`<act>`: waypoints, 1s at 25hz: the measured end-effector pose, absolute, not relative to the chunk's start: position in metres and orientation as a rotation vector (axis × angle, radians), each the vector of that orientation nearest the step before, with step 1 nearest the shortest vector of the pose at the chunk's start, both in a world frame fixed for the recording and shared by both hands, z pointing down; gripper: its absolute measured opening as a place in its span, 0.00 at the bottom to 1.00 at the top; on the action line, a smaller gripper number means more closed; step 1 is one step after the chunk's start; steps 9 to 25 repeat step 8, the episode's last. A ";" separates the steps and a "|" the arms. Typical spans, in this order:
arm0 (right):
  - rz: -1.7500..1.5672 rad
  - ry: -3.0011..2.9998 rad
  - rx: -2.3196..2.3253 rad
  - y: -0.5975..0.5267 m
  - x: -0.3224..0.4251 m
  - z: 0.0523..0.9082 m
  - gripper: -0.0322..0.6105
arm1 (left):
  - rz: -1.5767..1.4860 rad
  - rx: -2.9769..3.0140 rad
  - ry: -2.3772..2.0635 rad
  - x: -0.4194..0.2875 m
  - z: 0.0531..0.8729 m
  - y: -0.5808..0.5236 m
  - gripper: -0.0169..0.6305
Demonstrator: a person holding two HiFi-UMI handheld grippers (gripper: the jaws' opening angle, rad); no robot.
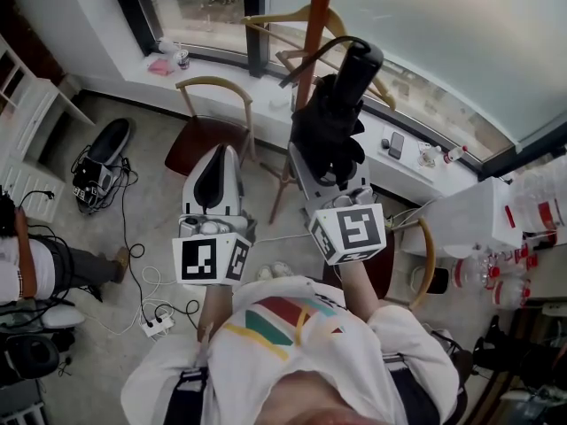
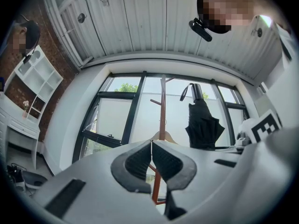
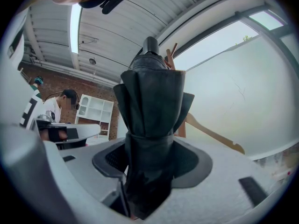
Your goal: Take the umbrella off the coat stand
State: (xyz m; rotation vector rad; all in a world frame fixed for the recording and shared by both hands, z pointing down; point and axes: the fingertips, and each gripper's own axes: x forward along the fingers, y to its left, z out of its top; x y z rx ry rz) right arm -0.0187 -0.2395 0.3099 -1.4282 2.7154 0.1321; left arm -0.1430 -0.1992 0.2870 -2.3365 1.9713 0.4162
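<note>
Evidently reached the lift-off step. Clamped the folded black umbrella point(image 3: 152, 106) in the right gripper point(image 3: 152, 155), with both pads pressed on the bundled canopy low on its length and the handle end pointed up and away. Held the left gripper point(image 2: 151, 148) empty, jaws shut pad to pad, beside the right one and short of the stand.

Located the umbrella just to the right of the coat stand point(image 2: 161, 111) in the left gripper view, with bright window visible between canopy and pole. Found the wrist strap point(image 2: 185, 92) hanging as a loose loop from the handle, apparently on no peg. Could not confirm this in the head view, where the strap ran toward the pole and overlapped it. Noted a wooden hanger point(image 1: 275, 18) on the stand, close to the handle.

Judged the removal nearly complete: grip secured, and the weight apparently carried by the gripper rather than by a peg. Required next, on this reading:

- Draw the umbrella away from pole, pegs and hanger with the grip unchanged.
- Watch the strap loop, the likeliest part to catch on a peg.
- Lift before pulling back if the loop proved hooked after all.
- Bring in the left gripper only if the stand began to tip.
</note>
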 end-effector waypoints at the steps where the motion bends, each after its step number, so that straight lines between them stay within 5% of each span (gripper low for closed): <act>1: 0.132 2.714 -1.432 -0.239 -0.018 0.310 0.42 | 0.417 -2.339 1.968 -0.142 0.287 -0.199 0.04; 25: 0.108 2.710 -1.450 -0.239 -0.013 0.313 0.42 | 0.422 -2.349 1.960 -0.140 0.286 -0.199 0.04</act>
